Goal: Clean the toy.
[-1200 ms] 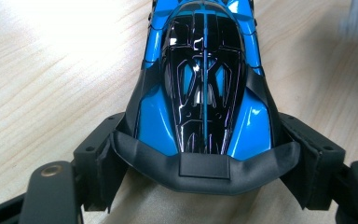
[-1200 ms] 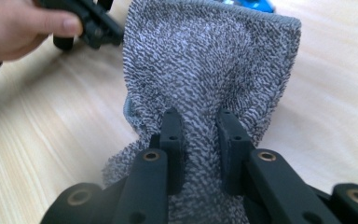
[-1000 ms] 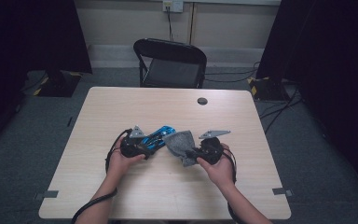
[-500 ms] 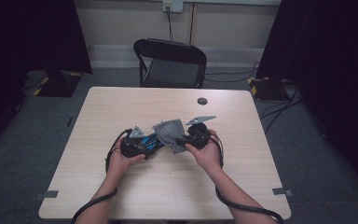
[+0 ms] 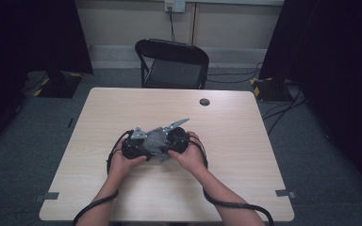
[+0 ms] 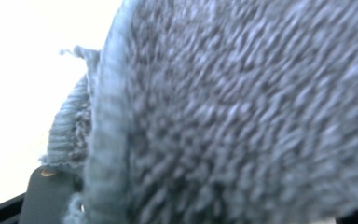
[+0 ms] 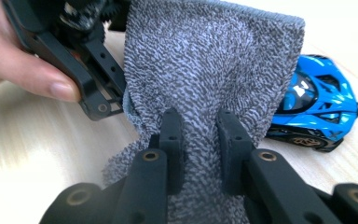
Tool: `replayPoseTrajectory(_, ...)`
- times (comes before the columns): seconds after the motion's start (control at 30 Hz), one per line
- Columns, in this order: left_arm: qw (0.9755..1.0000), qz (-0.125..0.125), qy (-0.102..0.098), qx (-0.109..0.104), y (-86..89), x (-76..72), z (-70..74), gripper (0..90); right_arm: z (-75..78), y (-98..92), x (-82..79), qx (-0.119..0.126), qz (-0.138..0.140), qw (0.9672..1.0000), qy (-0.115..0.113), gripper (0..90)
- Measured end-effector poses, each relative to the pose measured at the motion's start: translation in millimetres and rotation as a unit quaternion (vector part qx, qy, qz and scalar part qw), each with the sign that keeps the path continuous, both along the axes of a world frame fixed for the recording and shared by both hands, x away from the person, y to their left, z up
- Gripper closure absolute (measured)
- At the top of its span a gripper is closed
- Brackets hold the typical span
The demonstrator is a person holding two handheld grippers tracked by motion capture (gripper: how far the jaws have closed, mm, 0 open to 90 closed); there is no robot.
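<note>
Showing 1 grey cloth point(image 7: 214, 60), 1 blue toy car point(image 7: 319, 105), 2 grippers

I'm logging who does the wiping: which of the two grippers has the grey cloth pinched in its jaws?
The right gripper: its jaws clamp the grey cloth. The left gripper does not pinch the cloth, which hangs close before its camera.

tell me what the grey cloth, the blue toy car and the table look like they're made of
Grey cloth: looks like terry or microfibre, matte, with a looped nubbly pile and a stitched hem in the left gripper view.
Blue toy car: glossy painted shell with sharp highlights and dark windows; plastic or die-cast metal, can't tell which.
Table: pale wood-grain top with a smooth, slightly shiny finish, probably laminate.
</note>
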State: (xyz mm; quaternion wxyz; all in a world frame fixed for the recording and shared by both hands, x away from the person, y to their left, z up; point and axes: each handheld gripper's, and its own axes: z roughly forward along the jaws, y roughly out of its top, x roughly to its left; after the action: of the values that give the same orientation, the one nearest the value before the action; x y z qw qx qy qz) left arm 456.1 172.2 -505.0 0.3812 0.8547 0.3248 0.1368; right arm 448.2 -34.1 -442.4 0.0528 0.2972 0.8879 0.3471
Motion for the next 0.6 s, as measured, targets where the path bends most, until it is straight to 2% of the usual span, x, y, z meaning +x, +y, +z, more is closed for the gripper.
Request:
replayPoseTrajectory(0.1, 1.0, 0.0, 0.0, 0.0, 0.0, 0.0, 0.0, 24.2, -2.7, 1.3, 2.1, -0.008, 0.0, 1.0, 0.0, 75.2)
replayPoseTrajectory(0.6, 1.0, 0.0, 0.0, 0.0, -0.1, -0.1, 0.0, 24.2, -9.7, -18.4, 19.3, 0.007, -0.044, 0.9989, 0.016, 75.2)
